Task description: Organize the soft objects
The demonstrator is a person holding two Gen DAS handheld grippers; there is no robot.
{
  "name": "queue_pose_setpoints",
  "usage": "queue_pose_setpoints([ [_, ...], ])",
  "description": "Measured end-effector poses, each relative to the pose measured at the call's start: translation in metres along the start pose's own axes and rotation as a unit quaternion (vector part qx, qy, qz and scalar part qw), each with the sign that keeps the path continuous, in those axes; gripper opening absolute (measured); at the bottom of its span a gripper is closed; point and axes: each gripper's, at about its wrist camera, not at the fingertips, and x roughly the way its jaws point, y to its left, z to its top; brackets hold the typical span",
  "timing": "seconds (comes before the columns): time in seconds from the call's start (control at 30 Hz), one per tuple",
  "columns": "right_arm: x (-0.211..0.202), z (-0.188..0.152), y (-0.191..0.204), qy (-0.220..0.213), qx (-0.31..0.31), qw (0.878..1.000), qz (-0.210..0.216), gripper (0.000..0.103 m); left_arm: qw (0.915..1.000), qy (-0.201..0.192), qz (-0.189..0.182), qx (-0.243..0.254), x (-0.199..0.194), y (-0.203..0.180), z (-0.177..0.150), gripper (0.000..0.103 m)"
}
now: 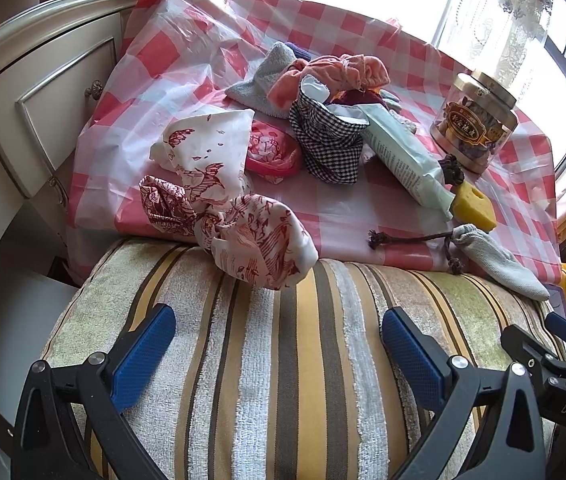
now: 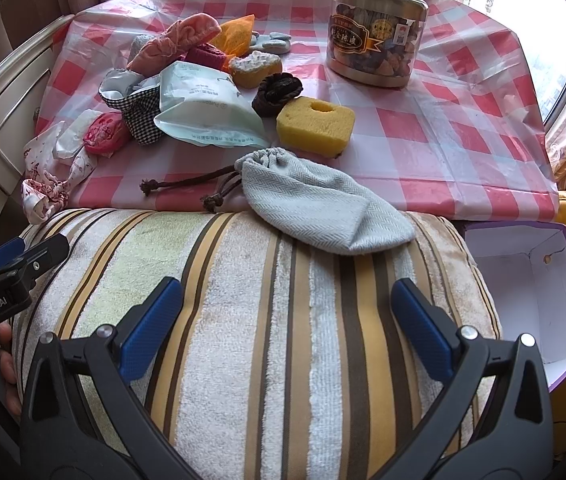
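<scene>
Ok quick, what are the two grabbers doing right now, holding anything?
Left gripper: open, holding nothing, over the striped cushion.
Right gripper: open, holding nothing, over the same cushion.

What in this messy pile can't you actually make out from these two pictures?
- Inside of the checked pouch: both views, hidden by its folded rim and the pale packet.
- Grey drawstring bag: shut, contents unseen.
- White box: right view, floor partly hidden by the striped cushion.
- Jar label: too small to read.
- Window: washed out by glare.
</scene>
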Motion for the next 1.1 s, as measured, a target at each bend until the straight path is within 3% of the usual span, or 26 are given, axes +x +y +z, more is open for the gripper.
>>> queue_pose_setpoints([
  [0.8,-0.009,-0.007,0.002,-0.008,-0.019,1.000,-0.003,0.103,0.9999,-0.015,-0.003,-0.001,-0.013,0.000,-0.015,0.103],
  [0.93,-0.006,0.000,0.000,-0.004,-0.043,0.999,0.017,0.103,0.9978,-0.043,-0.041,-0.030,-0.020,0.013,-0.017,0.103],
  [1.1,-0.001,0.013,-0.010,-0.005,-0.046,0.999,0.016,0.103,0.9923,-0.068,-0.070,-0.077,-0.029,0.028,-0.009,0.096],
])
